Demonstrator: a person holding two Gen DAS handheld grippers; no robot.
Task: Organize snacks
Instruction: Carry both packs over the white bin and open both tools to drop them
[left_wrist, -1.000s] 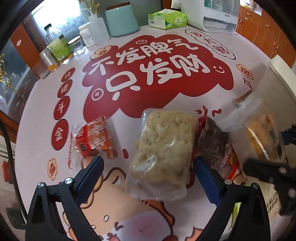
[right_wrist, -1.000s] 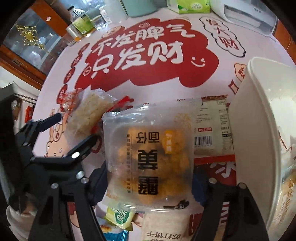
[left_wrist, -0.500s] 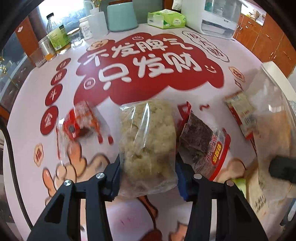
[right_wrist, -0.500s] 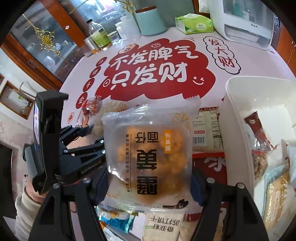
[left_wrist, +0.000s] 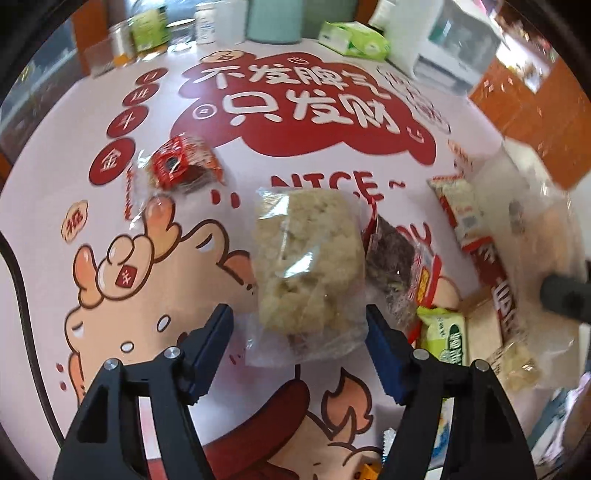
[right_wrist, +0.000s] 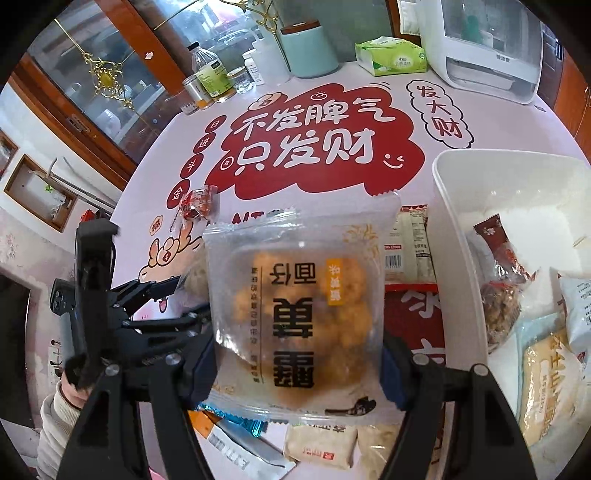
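Observation:
My left gripper (left_wrist: 299, 332) is open, its blue pads apart on either side of a clear bag of pale rice-cake snack (left_wrist: 306, 258), whose near end lies between the fingers on the table. My right gripper (right_wrist: 295, 362) is shut on a clear pack of golden fried snacks (right_wrist: 299, 314) with black characters, held above the table. A white bin (right_wrist: 447, 206) with several snack packs stands right of it. The left gripper also shows in the right wrist view (right_wrist: 162, 295).
A red-wrapped snack (left_wrist: 181, 166) lies to the left, a dark snack pack (left_wrist: 399, 269) and a green pack (left_wrist: 443, 336) to the right. More packs (right_wrist: 317, 446) lie under the right gripper. Bottles, a teal canister (right_wrist: 308, 48), a tissue box (right_wrist: 391, 55) and a white appliance (right_wrist: 487, 48) line the far edge.
My left gripper was shut on the rice-cake bag half a second ago and has opened; the bag rests on the table. My right gripper has risen with the fried-snack pack.

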